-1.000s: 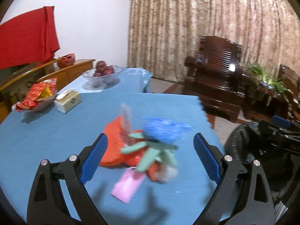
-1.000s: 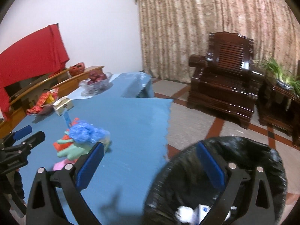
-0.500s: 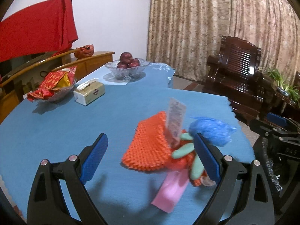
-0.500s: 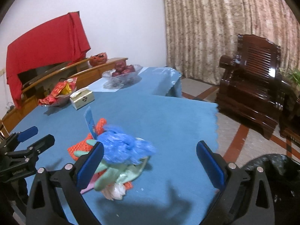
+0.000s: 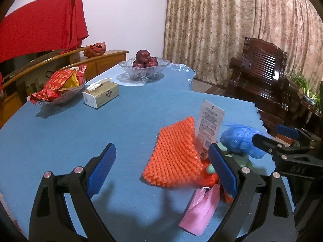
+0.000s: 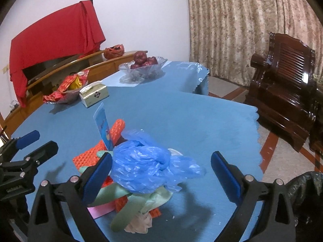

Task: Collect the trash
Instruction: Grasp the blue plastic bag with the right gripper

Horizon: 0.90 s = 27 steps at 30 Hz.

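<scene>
Blue table [image 5: 60, 141], both grippers [image 5: 161, 167] [image 6: 161, 173] spread, seemingly hovering over trash pile [image 6: 141, 171]

Home living room – carved armchair [image 5: 262, 74], curtains [image 5: 232, 24], fruit bowl [image 5: 144, 68]

Both tools were matte black plastic. The left gripper [image 5: 161, 169] carried ribbed blue pads [image 5: 101, 168] on long angular fingers, silver screws at the joints and triangular cut-outs in the arms. The right gripper [image 6: 161, 173] matched it: blue pads [image 6: 226, 176], silver screws, black frame. Embossed lettering showed on each body, too blurred to read fully.
</scene>
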{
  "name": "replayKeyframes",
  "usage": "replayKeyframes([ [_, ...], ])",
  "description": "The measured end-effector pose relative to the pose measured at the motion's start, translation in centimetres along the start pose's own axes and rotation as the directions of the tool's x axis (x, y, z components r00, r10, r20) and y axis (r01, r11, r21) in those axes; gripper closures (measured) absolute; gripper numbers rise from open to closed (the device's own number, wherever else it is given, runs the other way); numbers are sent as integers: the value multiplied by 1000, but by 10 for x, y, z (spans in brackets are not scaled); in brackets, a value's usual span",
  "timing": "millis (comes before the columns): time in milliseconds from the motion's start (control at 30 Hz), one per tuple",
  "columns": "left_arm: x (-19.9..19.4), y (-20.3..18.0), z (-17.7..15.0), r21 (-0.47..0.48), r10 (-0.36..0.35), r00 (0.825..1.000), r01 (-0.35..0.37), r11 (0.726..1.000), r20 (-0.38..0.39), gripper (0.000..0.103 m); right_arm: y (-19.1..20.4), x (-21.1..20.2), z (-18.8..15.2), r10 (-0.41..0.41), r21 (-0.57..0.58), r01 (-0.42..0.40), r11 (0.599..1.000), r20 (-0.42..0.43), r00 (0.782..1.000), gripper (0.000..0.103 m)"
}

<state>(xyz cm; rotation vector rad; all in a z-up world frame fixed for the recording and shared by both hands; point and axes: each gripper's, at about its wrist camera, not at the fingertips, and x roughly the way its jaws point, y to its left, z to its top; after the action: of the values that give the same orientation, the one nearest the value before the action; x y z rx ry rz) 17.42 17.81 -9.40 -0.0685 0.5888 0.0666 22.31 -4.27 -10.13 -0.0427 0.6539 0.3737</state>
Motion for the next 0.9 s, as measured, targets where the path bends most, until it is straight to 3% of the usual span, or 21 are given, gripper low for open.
replayKeyframes([
  [133,2,2,0,-7,-2,1000,2,1000,-1,13,7,7,-2,35,-16,-36,999,-28,999,21],
  [267,2,2,-1,-8,-5,1000,5,1000,-3,13,10,9,-4,79,-26,-81,996,-56,995,47],
  [467,2,-2,-4,-6,-8,1000,8,1000,-5,13,12,5,-8,117,-31,-119,992,-63,991,71],
  [567,1,-5,-6,-7,-12,1000,12,1000,-5,13,9,-2,-8,136,-22,-138,990,-52,989,76],
  [900,-3,-20,-3,7,-36,999,36,999,9,13,-4,-28,4,136,-5,-136,991,11,991,79],
])
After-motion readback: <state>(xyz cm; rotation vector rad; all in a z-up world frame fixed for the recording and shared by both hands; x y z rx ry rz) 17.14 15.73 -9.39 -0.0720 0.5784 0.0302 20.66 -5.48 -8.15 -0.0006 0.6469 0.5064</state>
